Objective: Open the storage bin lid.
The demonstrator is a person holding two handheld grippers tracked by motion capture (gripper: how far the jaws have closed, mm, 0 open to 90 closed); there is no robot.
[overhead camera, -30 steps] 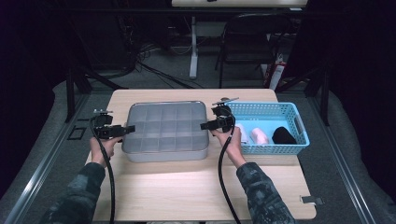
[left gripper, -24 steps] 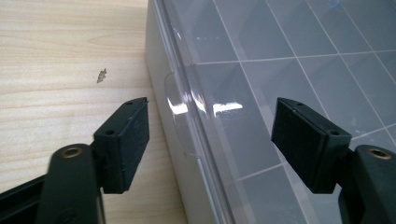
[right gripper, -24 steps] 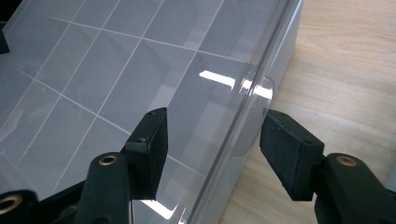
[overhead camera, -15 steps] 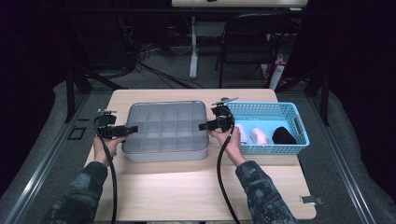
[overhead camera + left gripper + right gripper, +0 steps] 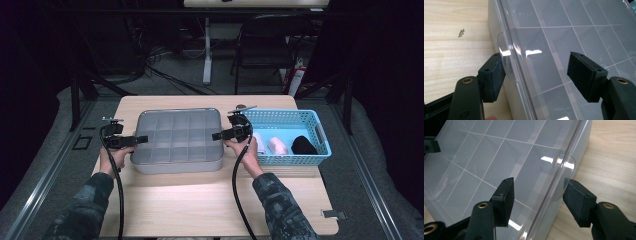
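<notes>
1. Table (image 5: 200, 200): fills the lower centre of the high view.
2. Box (image 5: 177, 140): clear lid shut, centre frame, left of the blue basket (image 5: 290, 117).
3. Left gripper (image 5: 141, 139): jaws partly open, just closing, straddling the box's left lid tab (image 5: 505, 56).
4. Right gripper (image 5: 218, 135): jaws partly open, straddling the right lid tab (image 5: 566, 170).

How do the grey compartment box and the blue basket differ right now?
The grey compartment box has solid walls and a clear lid over a grid of cells; the blue basket is an open lattice with no lid. The box's cells look empty, while the basket holds a pink item and a black one. The left gripper and right gripper straddle the box's side edges; neither is at the basket. Both containers sit flat on the wooden table.
</notes>
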